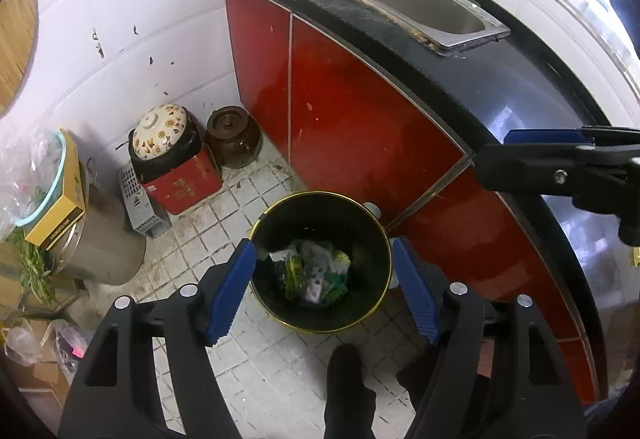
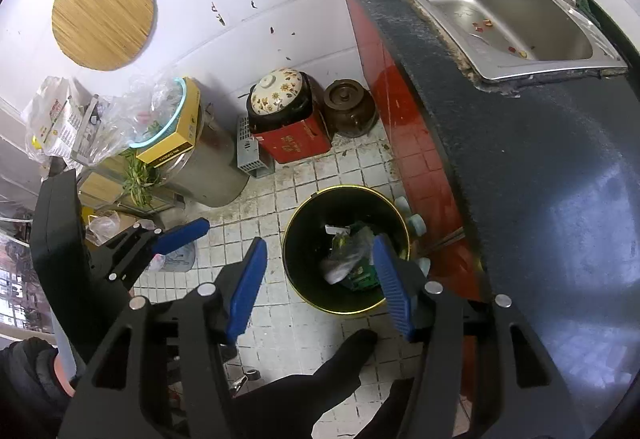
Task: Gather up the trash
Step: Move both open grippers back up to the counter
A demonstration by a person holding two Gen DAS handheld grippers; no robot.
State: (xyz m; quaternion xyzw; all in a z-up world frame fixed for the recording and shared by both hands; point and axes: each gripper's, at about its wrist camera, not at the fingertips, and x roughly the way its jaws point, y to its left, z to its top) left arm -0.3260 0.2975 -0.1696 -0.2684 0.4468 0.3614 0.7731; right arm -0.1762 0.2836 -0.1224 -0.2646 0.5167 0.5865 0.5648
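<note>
Two hand-held grippers hover over a round black waste bin with a thin gold rim, which stands on the white tiled floor just beside the red cabinet front under the dark countertop. Both the left gripper and the right gripper stand with their blue-padded jaws parted and nothing between them. Inside the bin lies a heap of crumpled wrappers, green packets and a clear plastic bag, so this load of trash appears to be already dropped in, and the step in hand looks like the release over the bin.

Judging by the scene, the next move calls for lifting both grippers away from the bin and seeking more rubbish. Small red and yellow scraps lie in the stainless steel sink, and loose plastic bags sit by the wall; either could be the next target, though which counts as trash cannot be told.
</note>
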